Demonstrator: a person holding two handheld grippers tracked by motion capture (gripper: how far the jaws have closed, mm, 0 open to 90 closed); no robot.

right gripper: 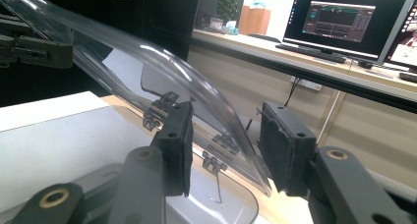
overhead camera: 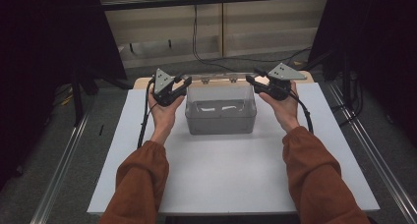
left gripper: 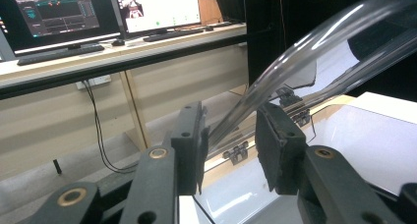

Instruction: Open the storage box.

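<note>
A clear plastic box (overhead camera: pixel 221 118) stands at the back middle of the white table (overhead camera: pixel 221 180). Its hinged clear lid (overhead camera: pixel 219 79) is swung up at the back edge. My left gripper (overhead camera: pixel 184 82) is at the lid's left end and my right gripper (overhead camera: pixel 251 80) at its right end. In the left gripper view the lid's curved rim (left gripper: pixel 314 42) runs down between the jaws of my left gripper (left gripper: pixel 229 145), which is shut on it. In the right gripper view the lid (right gripper: pixel 147 57) lies in my right gripper (right gripper: pixel 225 145), against one pad with a sliver of gap at the other.
Small hinges (left gripper: pixel 237 153) join the lid to the box along the back. Beyond the table a desk carries monitors (left gripper: pixel 54 13) and a keyboard (left gripper: pixel 59 54). Cables (overhead camera: pixel 196 42) lie on the floor behind, and metal rails (overhead camera: pixel 64 165) run along both sides.
</note>
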